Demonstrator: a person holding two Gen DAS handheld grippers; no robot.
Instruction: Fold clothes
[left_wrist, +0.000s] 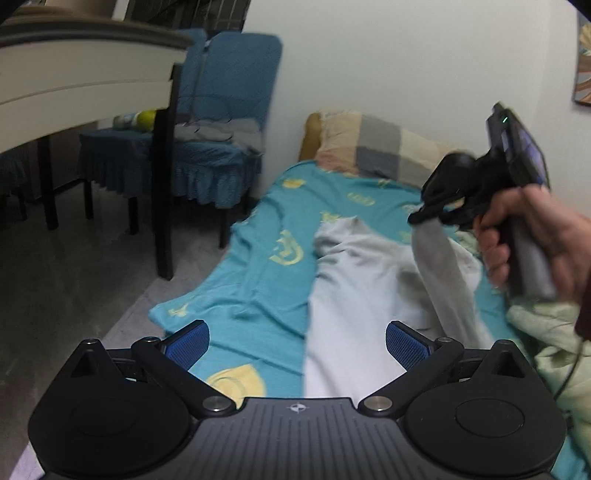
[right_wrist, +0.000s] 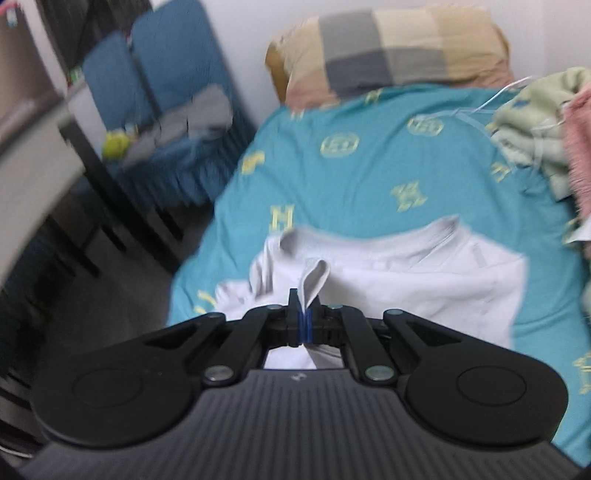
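Nearby, green blanket (right_wrist: 532, 136) borders grey shirt (right_wrist: 424, 280).

A yellow letter "H" stands printed on the teal bedsheet (right_wrist: 369, 177).

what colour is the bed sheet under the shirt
Teal bed sheet with yellow emblem motifs; clearest in the right wrist view.

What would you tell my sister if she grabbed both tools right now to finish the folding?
Left tool: open, empty, hovering over the near end of the shirt.
Right tool: shut on a pinch of the shirt, holding that bit up.
The shirt lies on the bed, collar toward the pillow.
Done: one part gripped and raised. Left: lay it across, then finish folding.
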